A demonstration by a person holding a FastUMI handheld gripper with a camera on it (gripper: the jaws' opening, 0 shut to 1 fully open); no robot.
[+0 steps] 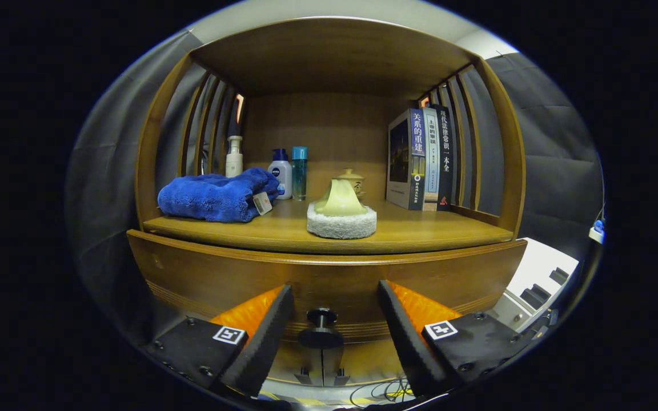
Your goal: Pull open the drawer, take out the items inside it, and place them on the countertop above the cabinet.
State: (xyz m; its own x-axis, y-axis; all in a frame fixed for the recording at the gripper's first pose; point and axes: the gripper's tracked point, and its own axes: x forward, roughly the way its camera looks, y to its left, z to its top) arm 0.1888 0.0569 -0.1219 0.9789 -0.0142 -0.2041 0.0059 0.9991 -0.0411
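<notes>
Knob [321, 326]: dark round pull on drawer front, dead centre between the two fingers, just ahead of tips, stem pointing straight back at gripper.
Gripper [334, 317]: spread wide, gap on both sides of knob, neither finger touching it.
Drawer [203, 274]: front flush with cabinet, looks closed; long axis runs side to side, pull direction straight toward gripper.
Countertop [420, 231]: directly above drawer front, beyond fingers; bare wood toward the right front.
On countertop: blue towel [215, 197] at left, bottles [289, 171] behind it, pale green teapot [340, 200] on white pad [341, 225] in middle, books [423, 160] upright at right.
Stage: closed front plus loaded countertop fits either drawer not opened or emptied and shut again; cannot tell which.
Hidden: drawer inside and anything in it, not visible.
Unclear: lower edge of drawer front cut off behind fingers; cables [386, 391] and fittings below knob hard to make out.
</notes>
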